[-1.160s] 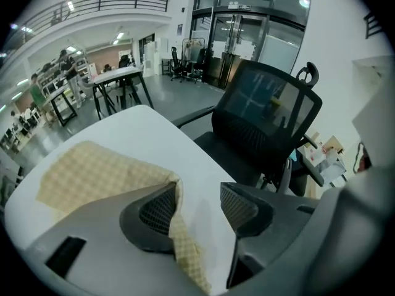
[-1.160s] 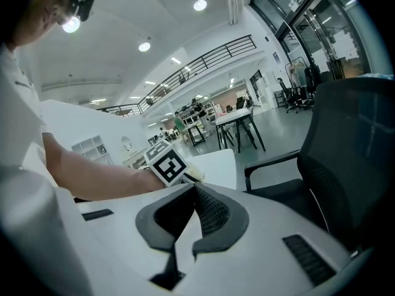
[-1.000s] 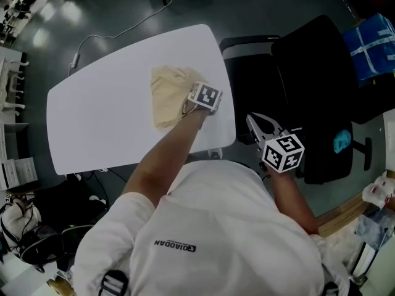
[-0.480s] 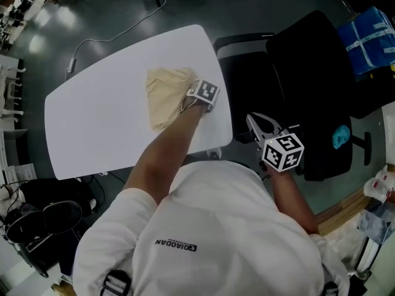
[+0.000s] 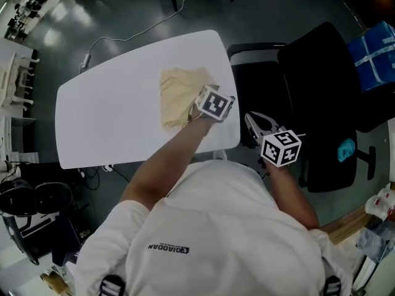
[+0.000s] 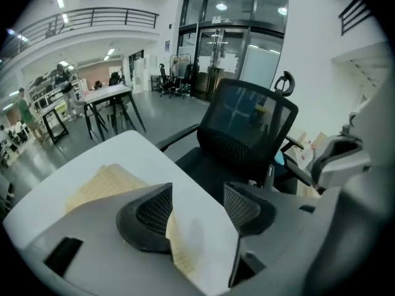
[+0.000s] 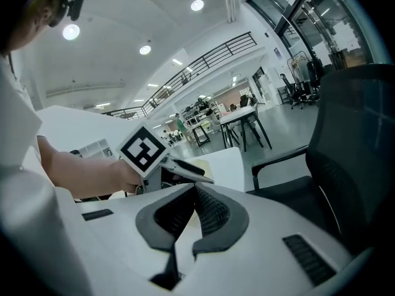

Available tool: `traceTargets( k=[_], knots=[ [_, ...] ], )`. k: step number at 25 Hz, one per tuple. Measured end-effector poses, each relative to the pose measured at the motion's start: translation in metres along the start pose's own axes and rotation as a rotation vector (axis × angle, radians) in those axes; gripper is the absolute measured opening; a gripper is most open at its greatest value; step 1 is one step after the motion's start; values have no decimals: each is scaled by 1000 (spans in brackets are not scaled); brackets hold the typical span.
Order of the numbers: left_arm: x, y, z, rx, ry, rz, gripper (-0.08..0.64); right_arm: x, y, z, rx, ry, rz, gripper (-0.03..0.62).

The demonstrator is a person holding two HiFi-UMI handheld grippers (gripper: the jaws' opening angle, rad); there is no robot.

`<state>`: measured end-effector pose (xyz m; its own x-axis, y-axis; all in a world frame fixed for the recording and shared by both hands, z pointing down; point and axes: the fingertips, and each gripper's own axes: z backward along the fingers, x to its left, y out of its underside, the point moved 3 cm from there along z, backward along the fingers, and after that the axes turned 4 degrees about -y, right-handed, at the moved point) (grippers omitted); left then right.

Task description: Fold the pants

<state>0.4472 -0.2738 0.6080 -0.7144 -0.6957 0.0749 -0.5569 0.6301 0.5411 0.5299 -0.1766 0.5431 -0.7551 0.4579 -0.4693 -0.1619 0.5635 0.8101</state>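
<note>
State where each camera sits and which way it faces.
Head view: on the person's head, facing steeply down at table and pants; shirt, both arms show.
Left gripper view: on the left claw, facing over pants toward a chair; jaws have just been opening, pants edge in the gap, ungripped.
Right gripper view: on the shut right claw, facing the left hand and table.
Shared: head and left gripper views both show the pants.

The pants [image 5: 182, 94] are soft, pale cloth with a tiny bumpy square weave. The table [image 5: 105, 116] is smooth, white and not shiny. The left gripper [image 6: 197, 193] is dull grey plastic, and its black pads [image 6: 154, 211] look rough with fine ridges. The chair [image 6: 247, 125] has a black net back. The floor [image 5: 278, 5] is dark and shiny.
</note>
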Motion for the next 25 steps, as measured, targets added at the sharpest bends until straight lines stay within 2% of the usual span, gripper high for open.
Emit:
traceTargets(
  k=[2, 5, 9, 11, 13, 17, 25],
  knots=[
    [-8, -4, 16, -50, 39, -20, 270, 9, -4, -9, -4, -24, 18, 17],
    [-5, -6, 44, -150, 45, -20, 232, 22, -10, -18, -7, -49, 41, 17],
    [6, 6, 94, -274, 49, 49, 152, 42, -9, -24, -2, -77, 73, 17],
    [17, 15, 119, -343, 29, 81, 75, 55, -8, -26, -1, -90, 90, 17],
    [27, 30, 143, -391, 16, 117, 43, 71, -7, -28, -5, -99, 108, 17],
    [31, 73, 192, -444, 41, 197, 29, 107, -3, -27, -22, -102, 134, 17],
    [10, 152, 286, -576, 55, 239, 28, 197, 28, -2, -42, -149, 189, 17]
  ],
)
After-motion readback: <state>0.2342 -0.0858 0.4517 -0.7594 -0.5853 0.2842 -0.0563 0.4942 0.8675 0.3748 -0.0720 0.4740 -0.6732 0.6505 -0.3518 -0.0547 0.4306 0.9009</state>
